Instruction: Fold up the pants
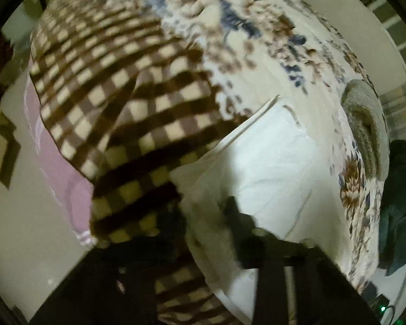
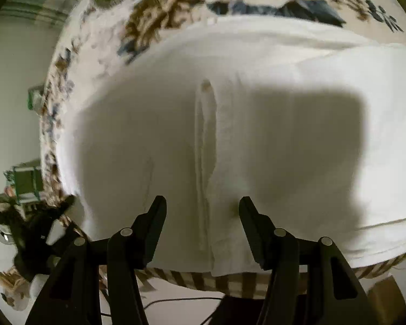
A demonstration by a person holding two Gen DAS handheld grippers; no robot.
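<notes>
The white pants (image 2: 257, 124) lie flat on a flower-print bed cover (image 2: 162, 13); a fly seam (image 2: 205, 140) runs down their middle. My right gripper (image 2: 203, 205) is open just above the pants, one finger on each side of the seam, near the bed's front edge. In the left wrist view the pants (image 1: 270, 162) show as a white folded shape beside a brown checked blanket (image 1: 108, 86). My left gripper (image 1: 230, 216) is dark and blurred at the pants' near edge; only one fingertip (image 1: 234, 208) shows, and I cannot tell its state.
A grey rolled towel (image 1: 365, 130) and a dark garment (image 1: 400, 189) lie at the bed's right side. A pink sheet (image 1: 56, 173) hangs under the checked blanket. Floor clutter and a green box (image 2: 27, 181) sit left of the bed.
</notes>
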